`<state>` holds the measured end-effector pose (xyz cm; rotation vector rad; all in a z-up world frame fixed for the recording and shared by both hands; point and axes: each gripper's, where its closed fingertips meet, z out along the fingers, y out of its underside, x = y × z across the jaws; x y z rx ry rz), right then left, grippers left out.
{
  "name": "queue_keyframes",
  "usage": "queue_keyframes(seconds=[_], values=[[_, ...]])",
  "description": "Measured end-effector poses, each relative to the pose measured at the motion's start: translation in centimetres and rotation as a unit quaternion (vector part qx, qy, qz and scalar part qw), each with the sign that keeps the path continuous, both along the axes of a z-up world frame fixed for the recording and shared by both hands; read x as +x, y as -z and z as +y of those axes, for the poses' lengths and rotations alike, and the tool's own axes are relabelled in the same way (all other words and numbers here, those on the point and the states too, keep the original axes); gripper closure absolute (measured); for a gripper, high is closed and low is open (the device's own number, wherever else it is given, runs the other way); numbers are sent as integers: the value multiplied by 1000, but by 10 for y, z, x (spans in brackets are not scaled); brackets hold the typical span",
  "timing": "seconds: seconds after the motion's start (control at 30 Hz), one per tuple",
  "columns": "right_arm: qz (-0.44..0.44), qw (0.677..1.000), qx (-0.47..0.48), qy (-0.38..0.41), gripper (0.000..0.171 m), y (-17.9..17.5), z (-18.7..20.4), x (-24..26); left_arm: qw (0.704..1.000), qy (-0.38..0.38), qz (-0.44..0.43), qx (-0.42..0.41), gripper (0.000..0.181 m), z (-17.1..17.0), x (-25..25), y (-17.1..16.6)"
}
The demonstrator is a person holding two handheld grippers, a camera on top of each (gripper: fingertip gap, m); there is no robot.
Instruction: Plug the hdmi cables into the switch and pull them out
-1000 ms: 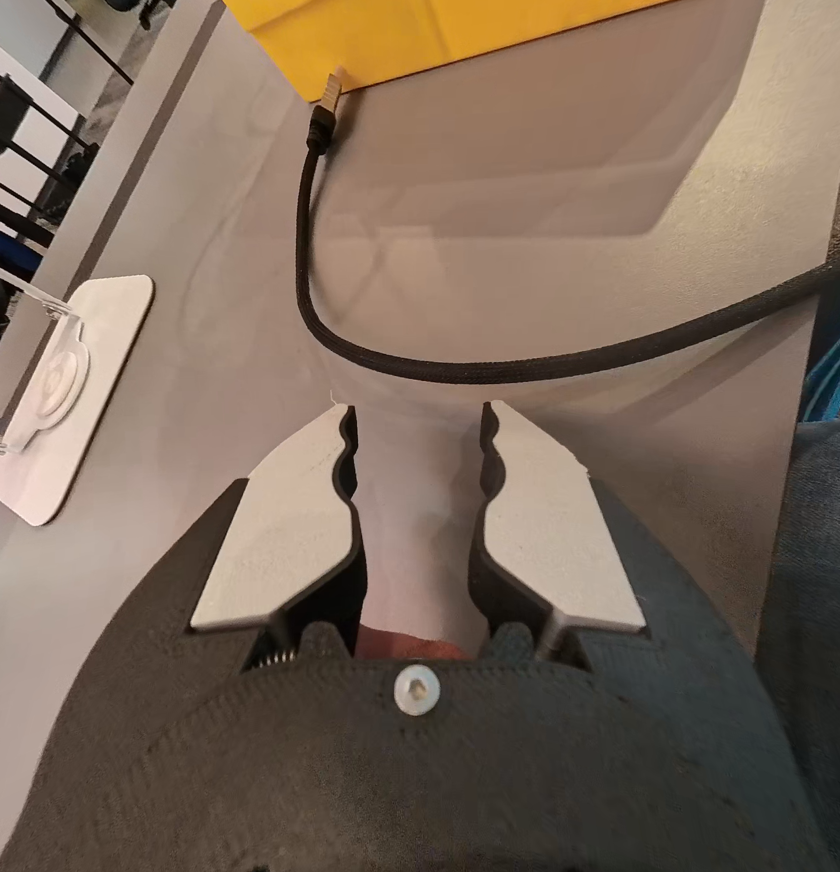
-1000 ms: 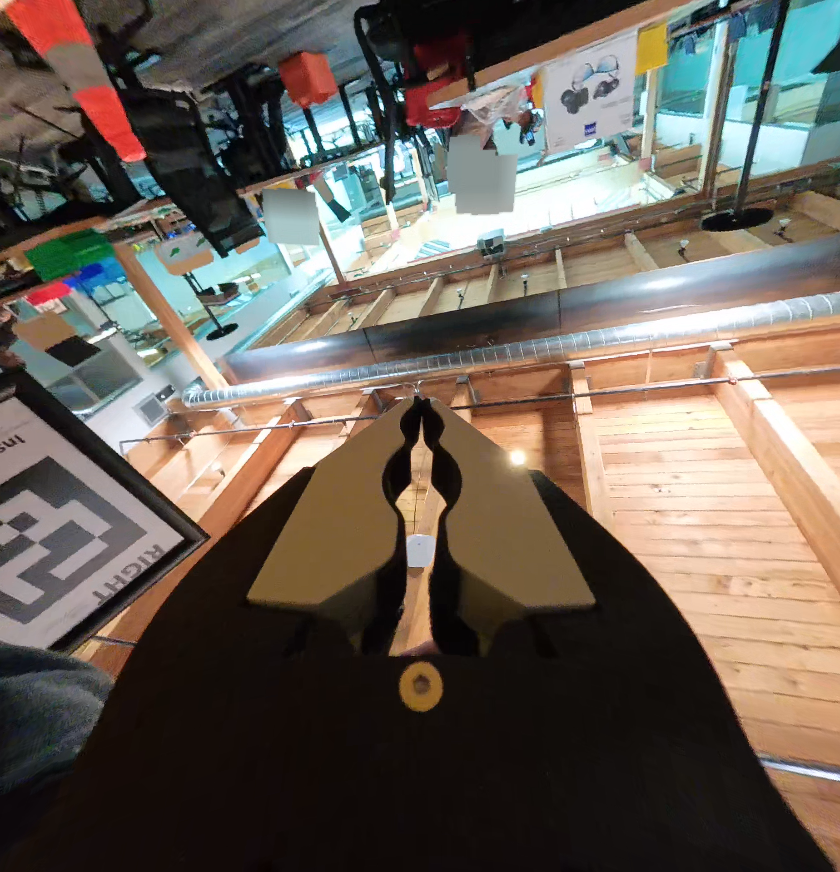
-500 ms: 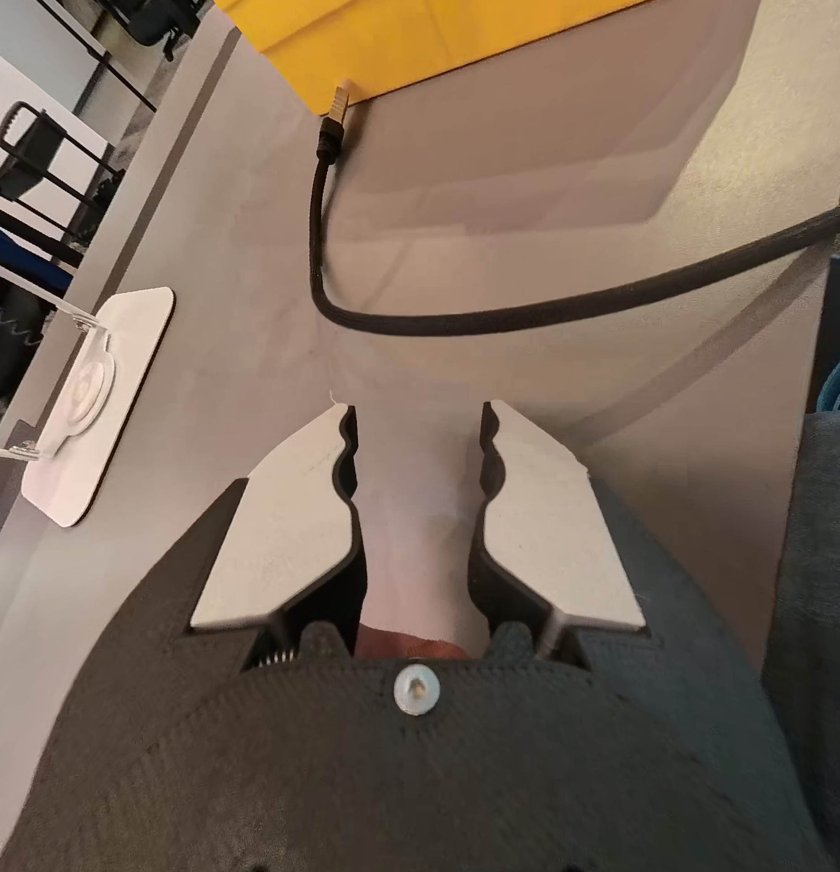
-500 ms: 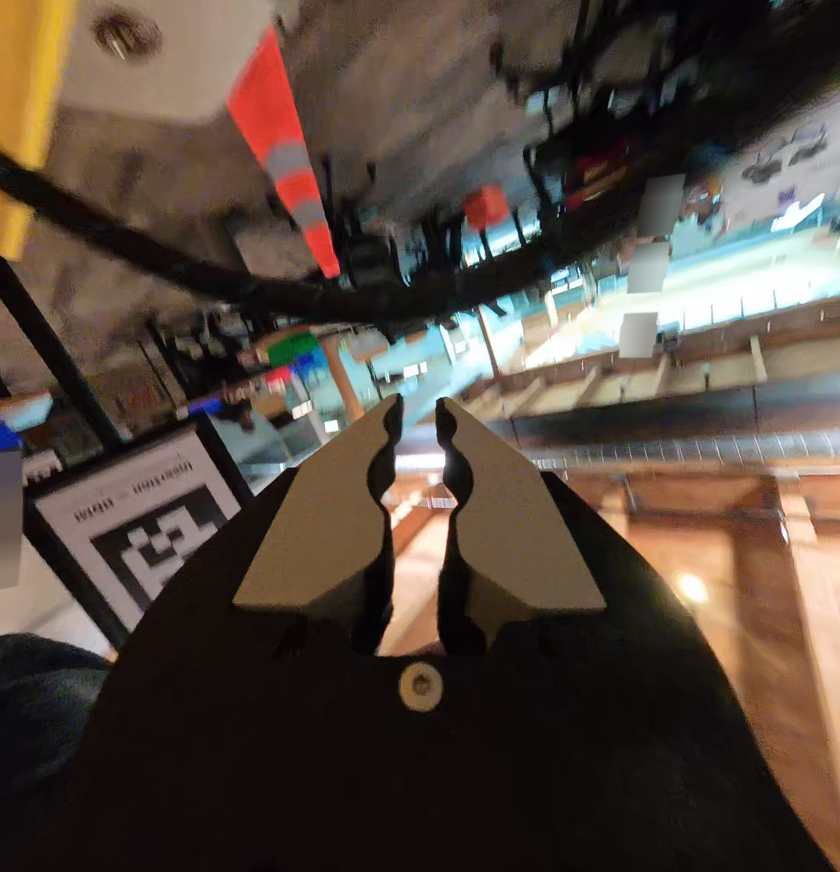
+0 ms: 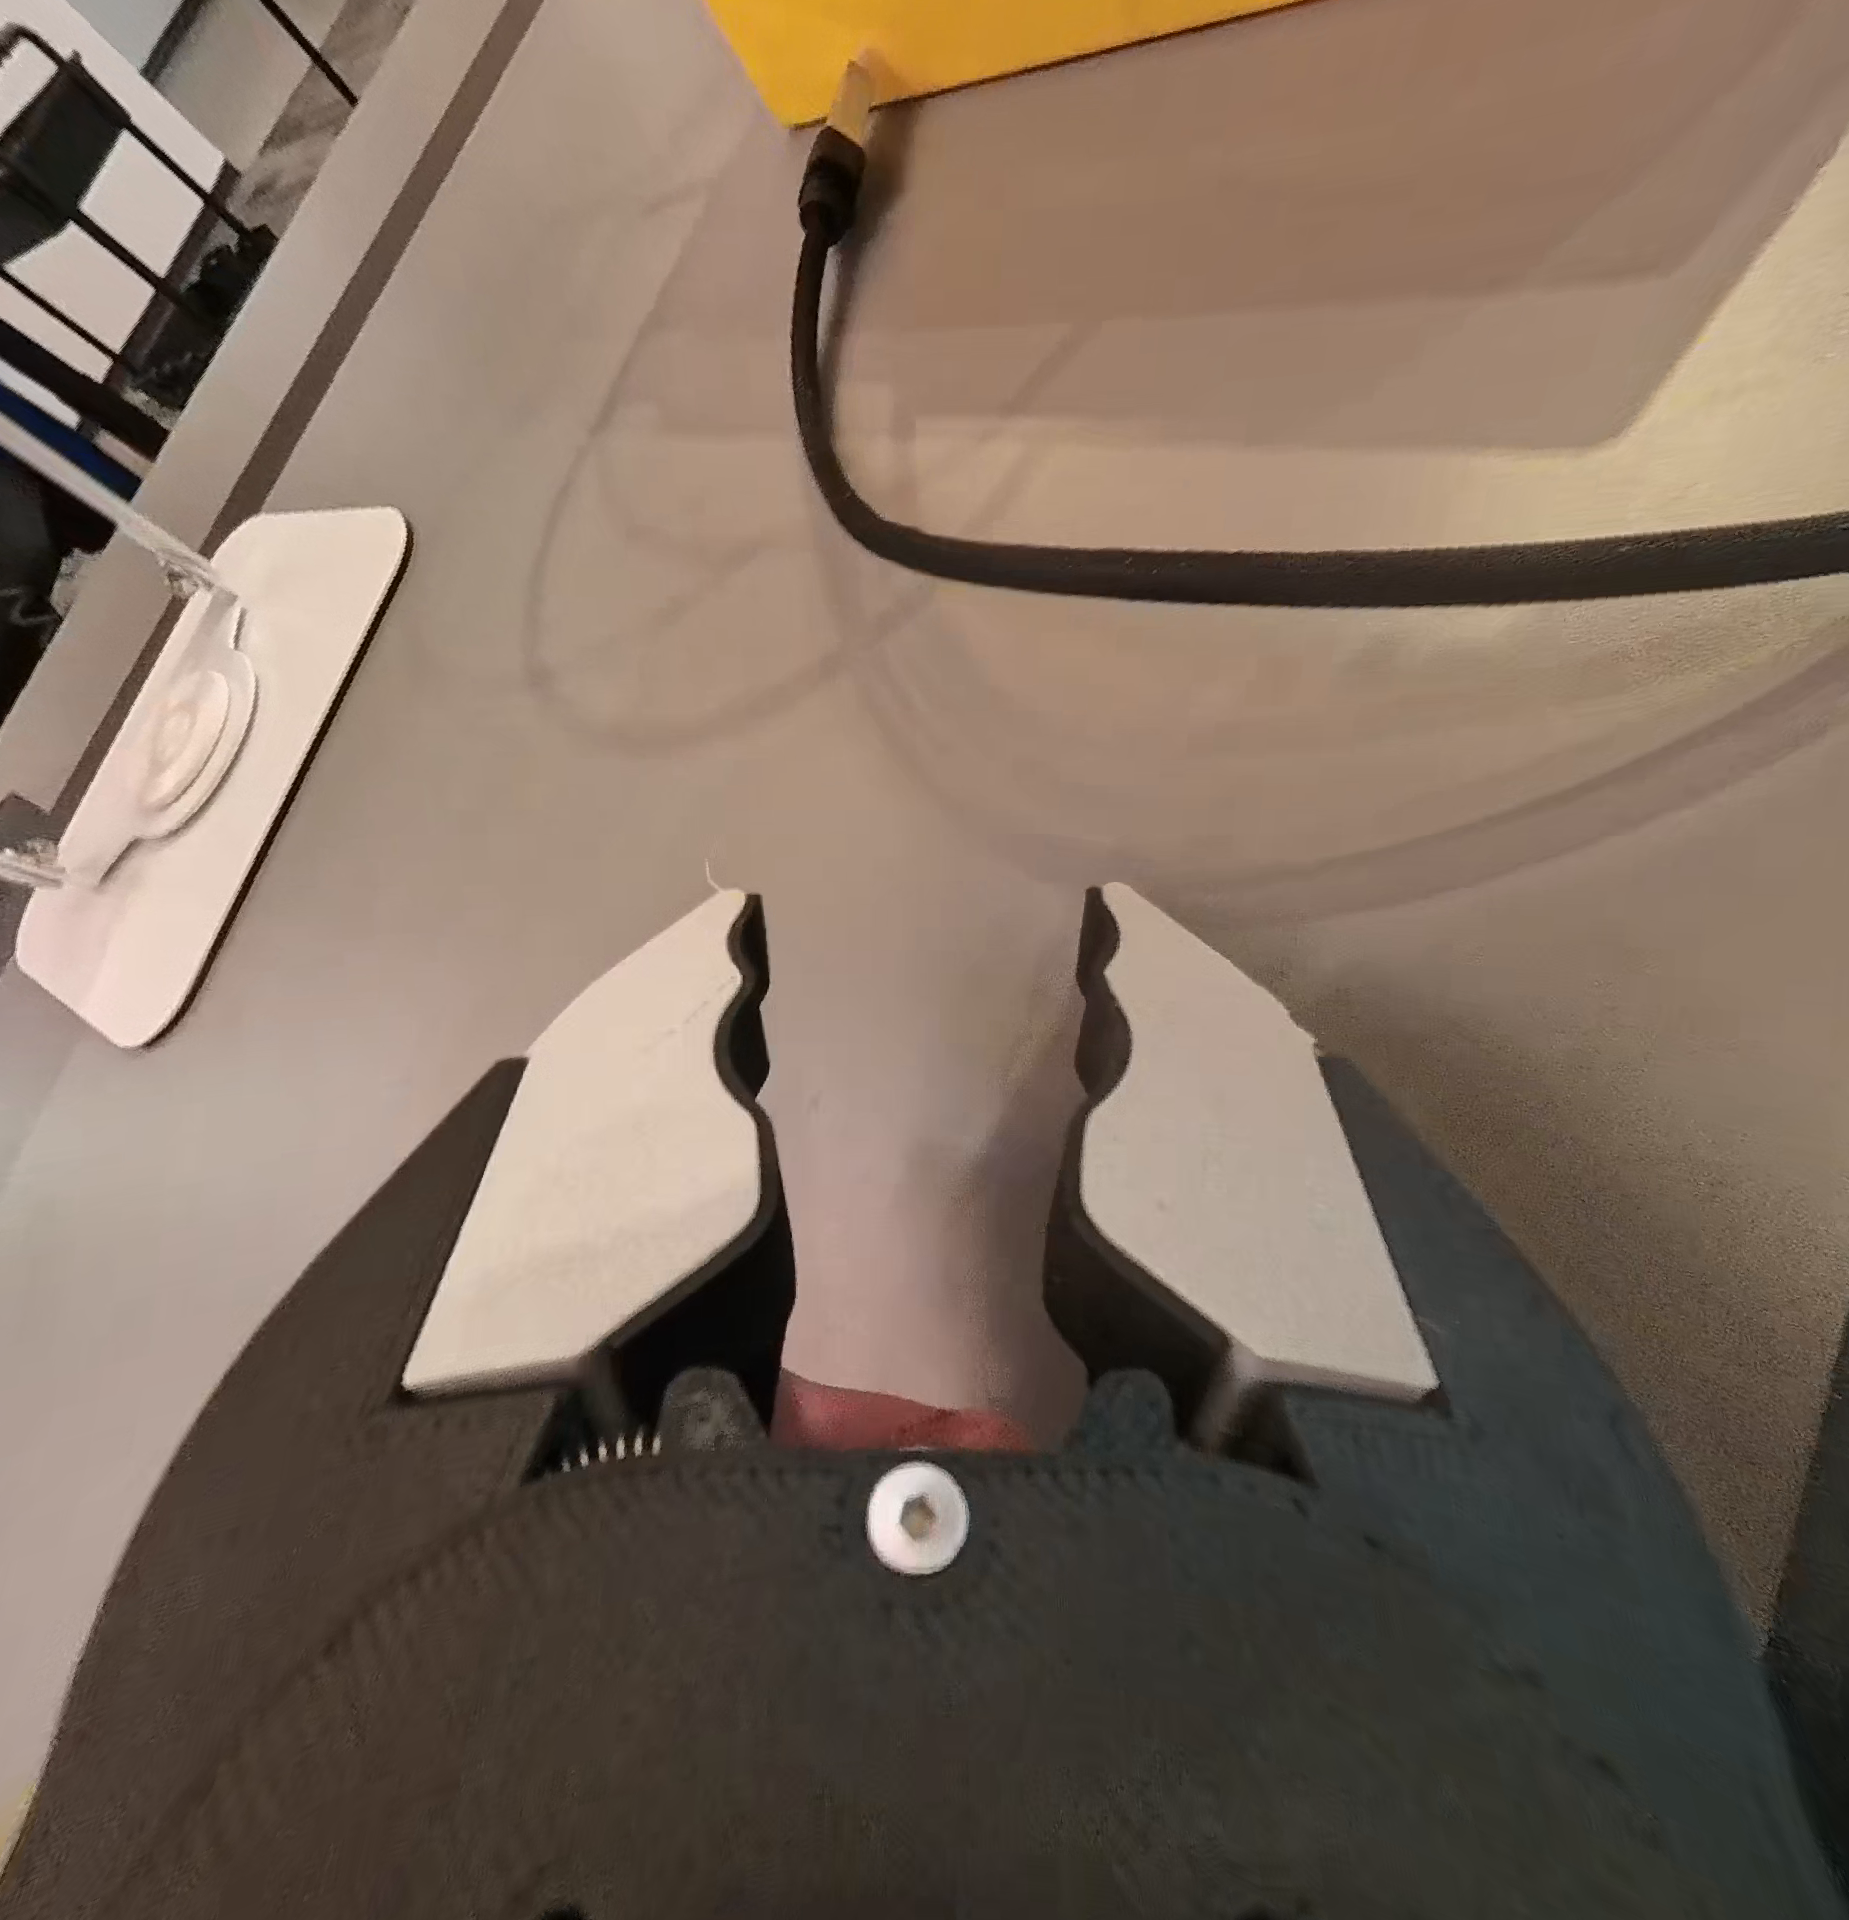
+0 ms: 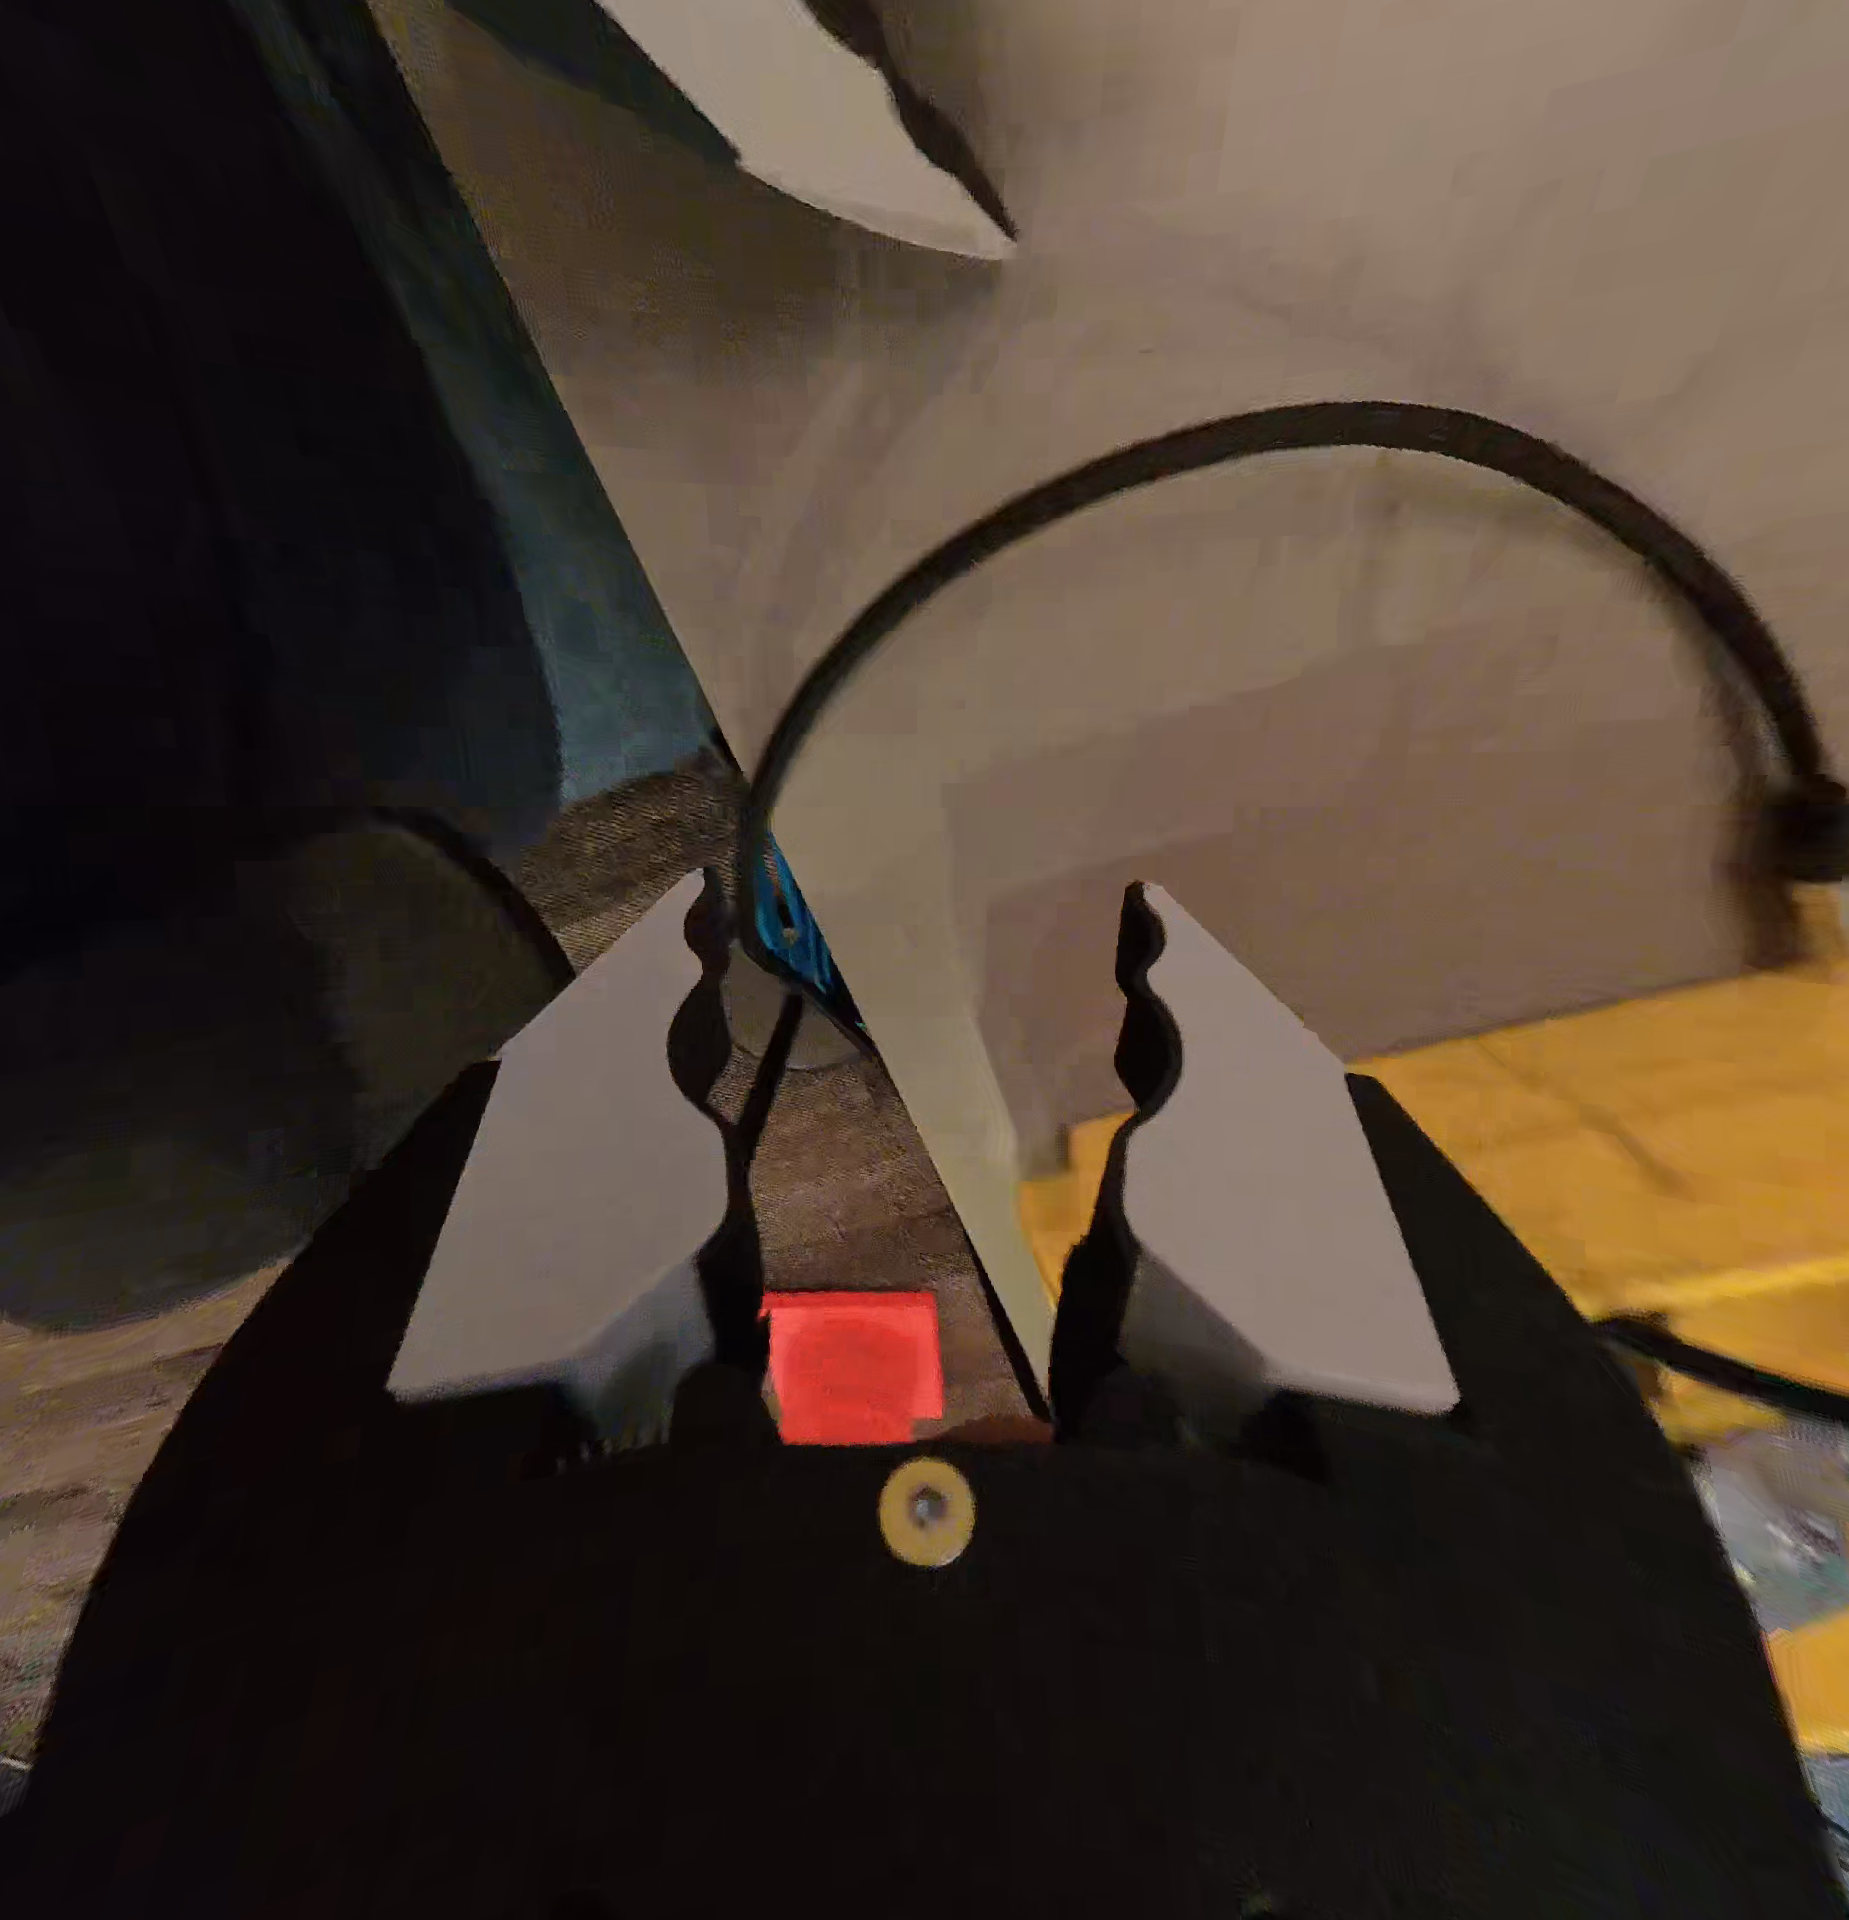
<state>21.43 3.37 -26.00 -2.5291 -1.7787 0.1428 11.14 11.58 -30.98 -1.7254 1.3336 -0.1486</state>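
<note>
The work appears to be at the reaching stage: neither tool holds a cable, and no switch shows in either view, so nothing is plugged in that can be seen.

The left gripper (image 5: 925,904) is released, its jaws standing wide apart with only bare grey table (image 5: 432,1039) between them. It hangs above the table and tilts down and forward. Far ahead of it the black cable (image 5: 1159,566) lies loose on the table, curving from the right side up to its plug (image 5: 835,171), whose gold tip touches the edge of a yellow sheet (image 5: 1055,42). To the left, near the table edge, sits a white pad (image 5: 307,665), well apart from the cable.

The right gripper (image 6: 925,904) is also released and empty. It points toward the near edge of the table; the picture is blurred. The same kind of black cable arcs across the table in that view, ending in a dark plug at the far right.

The next move, as I judge it, calls for one gripper to travel to the plug, line its jaws across the plug body rather than the cord, and close firmly. The switch must then be found, since its place cannot be told from here.
</note>
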Motion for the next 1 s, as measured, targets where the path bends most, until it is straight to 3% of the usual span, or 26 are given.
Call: queue_keyframes(seconds=[0.13, 0.23, 0.4, 0.53, 0.7, 0.9, 1.0], values=[[52, 996, -57, 49, 99, 59, -17, -33, 1000, -16, -2, -4, 124, 3, -8, 0], [70, 995, -44, 58, 151, 64, -5, -40, 1000, -19, 1, 3, 125, 3, -9, 0], [125, 991, -41, 38, 162, 51, -4, -50, 1000, -22, -2, 1, 124, 4, -10, -1], [180, 982, 31, 48, 166, -18, 21, -38, 1000, -19, 1, 6, 125, 3, -10, 0], [245, 958, 141, 46, 166, -150, 60, -18, 1000, -20, 0, 4, 124, 3, -10, 0], [257, 921, 290, 45, 167, -313, 119, 18, 1000, -20, 1, 7, 125, 4, -10, 0], [258, 907, 328, 59, 167, -369, 147, 35, 1000, -21, 1, 5, 125, 4, -10, 0]])
